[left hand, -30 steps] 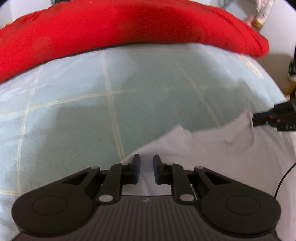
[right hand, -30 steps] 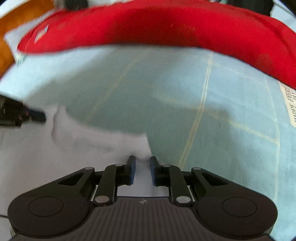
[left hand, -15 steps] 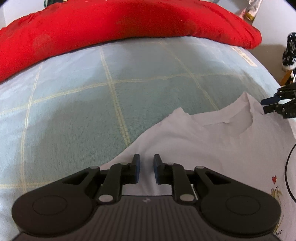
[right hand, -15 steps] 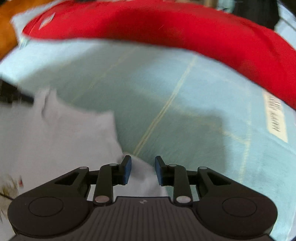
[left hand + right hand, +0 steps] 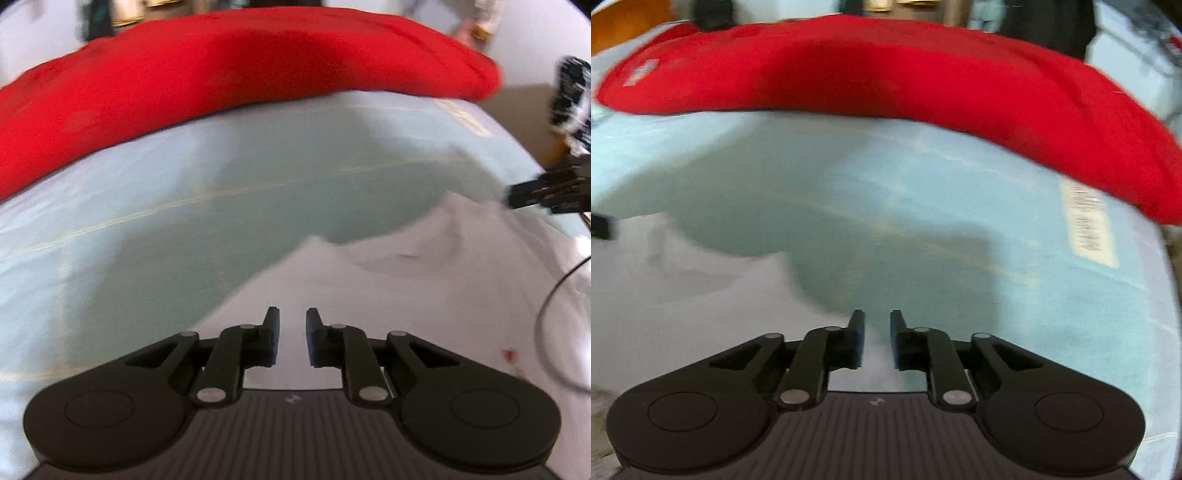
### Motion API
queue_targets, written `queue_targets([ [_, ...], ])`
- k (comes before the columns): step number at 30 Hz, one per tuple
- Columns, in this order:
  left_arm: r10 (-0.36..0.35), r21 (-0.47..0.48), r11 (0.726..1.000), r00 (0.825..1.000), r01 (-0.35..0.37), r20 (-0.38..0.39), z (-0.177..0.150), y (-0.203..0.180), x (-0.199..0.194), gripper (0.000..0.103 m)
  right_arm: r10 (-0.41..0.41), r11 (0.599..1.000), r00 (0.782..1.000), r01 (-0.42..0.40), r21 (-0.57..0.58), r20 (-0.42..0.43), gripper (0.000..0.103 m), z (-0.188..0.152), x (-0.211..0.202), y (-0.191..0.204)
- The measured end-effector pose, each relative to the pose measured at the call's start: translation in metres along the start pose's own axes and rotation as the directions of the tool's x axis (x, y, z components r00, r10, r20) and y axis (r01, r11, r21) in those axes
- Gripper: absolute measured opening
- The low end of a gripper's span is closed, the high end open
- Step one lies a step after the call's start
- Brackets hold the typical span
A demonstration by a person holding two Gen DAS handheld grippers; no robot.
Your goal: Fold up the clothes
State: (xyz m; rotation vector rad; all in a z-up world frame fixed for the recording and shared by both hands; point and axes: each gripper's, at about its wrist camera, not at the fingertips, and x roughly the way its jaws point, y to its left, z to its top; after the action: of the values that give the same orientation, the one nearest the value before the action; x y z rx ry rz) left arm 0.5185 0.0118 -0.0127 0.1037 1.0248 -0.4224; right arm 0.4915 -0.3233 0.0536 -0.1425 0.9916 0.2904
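Note:
A white T-shirt lies on the bed, with a small red print near its right side. My left gripper is shut on the shirt's near edge, and white cloth runs through the narrow gap between its jaws. My right gripper grips the same shirt at its right edge, jaws nearly together with cloth between them. In the left wrist view the right gripper reaches in from the right, its tip at a raised peak of the shirt. The left gripper's tip shows at the left edge of the right wrist view.
The bed has a pale blue sheet with thin yellow lines and a printed label. A long red pillow lies across its far side. A black cable hangs at right. The bed's right edge drops to a brown floor.
The right gripper's jaws were wider apart half a second ago and have closed on the shirt again. Both views are now blurred from motion. The shirt's far edge has risen into peaks.

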Motion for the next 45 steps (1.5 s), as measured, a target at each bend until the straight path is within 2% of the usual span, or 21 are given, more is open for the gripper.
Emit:
queue_targets([
  [2, -0.037, 0.007, 0.999, 0.999, 0.037, -0.030, 0.001, -0.007, 0.014, 0.019, 0.056, 0.998, 0.998, -0.056, -0.013, -0.023, 0.048, -0.005, 0.005, 0.018],
  [4, -0.030, -0.010, 0.999, 0.999, 0.030, -0.028, 0.002, -0.004, 0.033, 0.020, 0.073, 0.997, 0.997, -0.074, -0.033, -0.036, 0.048, -0.008, 0.022, 0.033],
  [6, -0.022, -0.038, 0.999, 1.000, 0.022, 0.013, 0.006, 0.005, 0.048, 0.020, 0.044, 0.998, 0.999, -0.045, -0.052, -0.019, 0.056, -0.008, 0.040, 0.043],
  [8, -0.026, -0.097, 0.995, 0.999, 0.030, 0.040, 0.019, 0.016, 0.056, 0.019, 0.039, 0.999, 0.999, -0.039, -0.015, 0.023, 0.074, -0.004, 0.050, 0.043],
  [9, -0.025, -0.113, 0.993, 0.998, 0.031, 0.052, 0.023, 0.018, 0.058, 0.019, 0.043, 0.999, 0.998, -0.044, 0.007, 0.034, 0.078, -0.001, 0.051, 0.042],
  [10, -0.021, -0.111, 0.993, 0.998, 0.027, 0.056, 0.027, 0.017, 0.059, 0.020, 0.047, 0.999, 0.998, -0.048, 0.024, 0.045, 0.089, 0.001, 0.053, 0.042],
  [11, -0.010, -0.103, 0.995, 0.998, 0.016, 0.056, 0.029, 0.015, 0.057, 0.020, 0.041, 0.999, 0.998, -0.042, 0.016, 0.046, 0.093, 0.004, 0.057, 0.045],
  [15, 0.024, -0.040, 0.999, 0.997, -0.021, 0.069, 0.029, 0.005, 0.030, 0.019, 0.018, 0.998, 0.999, -0.019, 0.052, 0.029, 0.095, 0.016, 0.055, 0.043],
  [19, 0.029, 0.028, 0.999, 0.998, -0.030, 0.055, 0.013, -0.005, -0.015, 0.026, -0.008, 1.000, 0.997, 0.008, 0.005, 0.074, 0.098, 0.008, 0.008, 0.046],
  [21, 0.021, 0.017, 1.000, 1.000, -0.021, 0.019, 0.001, -0.012, -0.032, 0.029, -0.022, 1.000, 0.996, 0.020, 0.014, 0.081, 0.103, -0.006, -0.003, 0.051],
  [24, -0.001, -0.031, 1.000, 1.000, 0.000, -0.030, -0.025, -0.019, -0.047, 0.039, -0.036, 0.997, 0.995, 0.029, 0.071, 0.096, 0.103, -0.031, -0.003, 0.059],
  [28, -0.005, -0.094, 0.996, 0.995, -0.004, -0.097, -0.061, -0.023, -0.030, 0.040, -0.056, 0.988, 0.992, 0.039, 0.147, 0.115, 0.103, -0.065, -0.003, 0.069],
  [30, -0.004, -0.147, 0.989, 0.997, -0.008, -0.079, -0.072, -0.018, -0.019, 0.041, -0.066, 0.982, 0.990, 0.043, 0.185, 0.123, 0.103, -0.082, -0.003, 0.075],
  [32, -0.005, -0.186, 0.983, 0.999, -0.001, -0.031, -0.075, -0.012, -0.017, 0.042, -0.077, 0.974, 0.988, 0.046, 0.223, 0.131, 0.103, -0.099, -0.003, 0.080],
  [34, 0.002, -0.199, 0.980, 1.000, -0.006, -0.020, -0.071, -0.010, -0.015, 0.043, -0.088, 0.964, 0.986, 0.050, 0.260, 0.139, 0.103, -0.116, -0.003, 0.085],
  [37, 0.050, -0.204, 0.978, 0.999, -0.049, 0.000, -0.065, -0.003, -0.012, 0.043, -0.122, 0.956, 0.979, 0.071, 0.285, 0.165, 0.103, -0.122, -0.001, 0.090],
  [40, 0.126, -0.208, 0.971, 0.992, -0.122, 0.008, -0.060, 0.015, -0.012, 0.040, -0.097, 0.961, 0.984, 0.053, 0.272, 0.152, 0.103, -0.115, -0.001, 0.079],
  [42, 0.175, -0.239, 0.956, 0.985, -0.170, 0.002, -0.059, 0.029, -0.009, 0.038, -0.066, 0.960, 0.987, 0.022, 0.281, 0.148, 0.103, -0.110, -0.001, 0.068],
  [44, 0.223, -0.272, 0.937, 0.975, -0.221, -0.022, -0.053, 0.035, -0.012, 0.033, -0.069, 0.958, 0.988, 0.028, 0.284, 0.136, 0.103, -0.105, -0.002, 0.065],
  [45, 0.216, -0.280, 0.936, 0.976, -0.213, -0.023, -0.052, 0.034, -0.017, 0.033, -0.073, 0.958, 0.990, 0.036, 0.283, 0.122, 0.103, -0.104, -0.006, 0.068],
])
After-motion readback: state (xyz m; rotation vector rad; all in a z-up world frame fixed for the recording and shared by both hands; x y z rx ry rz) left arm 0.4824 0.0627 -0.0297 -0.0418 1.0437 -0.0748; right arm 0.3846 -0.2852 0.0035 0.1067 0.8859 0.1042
